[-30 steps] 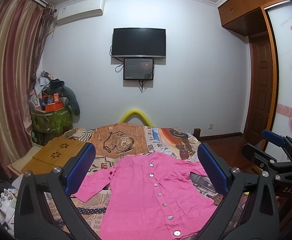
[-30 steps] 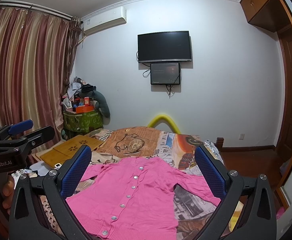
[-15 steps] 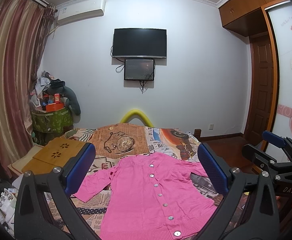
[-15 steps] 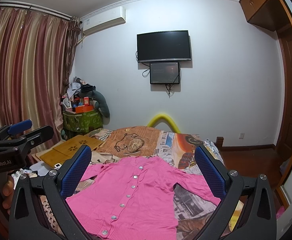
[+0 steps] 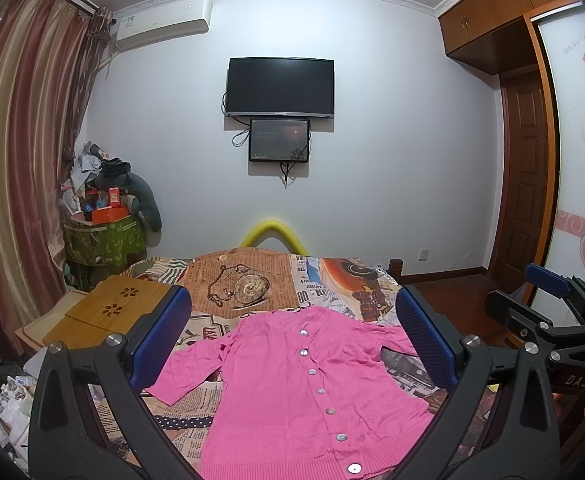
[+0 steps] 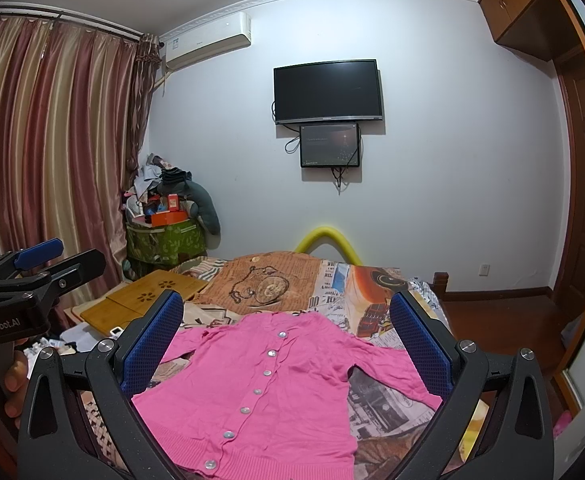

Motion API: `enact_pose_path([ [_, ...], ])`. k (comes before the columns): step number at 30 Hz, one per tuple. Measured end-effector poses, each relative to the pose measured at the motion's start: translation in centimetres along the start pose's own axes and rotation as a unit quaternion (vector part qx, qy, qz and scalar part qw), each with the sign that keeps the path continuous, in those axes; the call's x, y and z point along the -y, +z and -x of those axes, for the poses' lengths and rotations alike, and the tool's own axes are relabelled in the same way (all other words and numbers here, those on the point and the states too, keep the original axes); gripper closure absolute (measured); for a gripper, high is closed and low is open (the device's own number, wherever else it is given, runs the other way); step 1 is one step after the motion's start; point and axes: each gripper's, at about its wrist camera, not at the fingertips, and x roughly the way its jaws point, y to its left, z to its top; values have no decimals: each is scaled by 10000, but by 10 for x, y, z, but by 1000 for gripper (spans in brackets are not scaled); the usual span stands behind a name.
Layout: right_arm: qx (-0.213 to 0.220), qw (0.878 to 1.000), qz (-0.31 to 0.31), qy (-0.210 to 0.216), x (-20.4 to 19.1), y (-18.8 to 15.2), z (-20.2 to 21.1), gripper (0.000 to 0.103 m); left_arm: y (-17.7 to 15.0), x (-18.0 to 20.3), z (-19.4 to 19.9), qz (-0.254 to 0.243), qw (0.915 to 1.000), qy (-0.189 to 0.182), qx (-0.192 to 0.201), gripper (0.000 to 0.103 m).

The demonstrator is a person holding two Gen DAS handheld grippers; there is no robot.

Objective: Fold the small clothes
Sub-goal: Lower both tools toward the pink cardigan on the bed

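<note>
Pink cardigan [image 5: 304,396] lying flat and buttoned on the bed [image 5: 248,284], hem toward the cameras, collar toward the far wall, both sleeves spread outward. In the left wrist view it fills the 6 o'clock area; its left sleeve [image 5: 188,368] reaches toward 8 o'clock and rests on the patterned bedspread. Left gripper [image 5: 292,344]: fingers spread wide, blue pads [image 5: 160,340] framing the cardigan, held above the fabric and not touching it. Right gripper [image 6: 286,344]: fingers likewise spread wide, pads [image 6: 420,344] on either side of the cardigan [image 6: 264,392], holding nothing. In the right wrist view the left gripper appears at 9 o'clock, and in the left wrist view the right gripper appears at 3 o'clock. A wooden lap tray [image 5: 104,312] lies on the bed at 9 o'clock, well apart from the cardigan. A television [image 5: 280,86] hangs on the wall at 12 o'clock.
</note>
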Motion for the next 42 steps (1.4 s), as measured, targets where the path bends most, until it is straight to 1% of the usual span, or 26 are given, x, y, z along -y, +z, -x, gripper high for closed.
enact_pose_path([
  [4, -30, 10000, -15, 1, 1, -2, -1, 1, 0, -2, -4, 10, 10000, -4, -10, 0],
  [7, -116, 9999, -27, -1, 3, -4, -7, 1, -1, -6, -15, 26, 9999, -14, -118, 0],
  [9, -215, 9997, -79, 40, 6, -7, -15, 1, -3, -11, -28, 56, 9997, 31, -235, 0],
  [12, -436, 9989, -169, 55, 11, -12, -31, 1, -7, -22, -50, 129, 9988, 201, -420, 0],
  [16, -745, 9970, -230, -27, 21, -23, -57, 1, -17, -46, -88, 331, 9954, 388, -808, 0],
  [20, -1112, 9932, -313, -102, 36, -33, -87, 1, -32, -73, -135, 466, 9884, 656, -1287, 0],
  [24, -1431, 9889, -358, -164, 53, -40, -114, 1, -50, -106, -191, 599, 9770, 816, -1876, 0],
  [27, -1623, 9858, -398, -190, 67, -45, -135, 1, -64, -125, -227, 589, 9689, 948, -2208, 0],
  [30, -1871, 9808, -507, -197, 82, -49, -160, 6, -76, -140, -267, 573, 9616, 976, -2500, 0],
  [33, -2083, 9761, -595, -181, 96, -53, -183, 10, -85, -147, -298, 469, 9578, 1018, -2648, 0],
  [38, -2523, 9652, -681, -83, 118, -59, -231, 24, -97, -154, -356, 245, 9506, 991, -2932, 0],
  [40, -2680, 9608, -710, -19, 124, -61, -252, 31, -102, -157, -381, 257, 9460, 905, -3102, 0],
  [42, -2811, 9573, -675, 53, 127, -63, -270, 35, -108, -160, -406, 294, 9408, 789, -3285, 0],
])
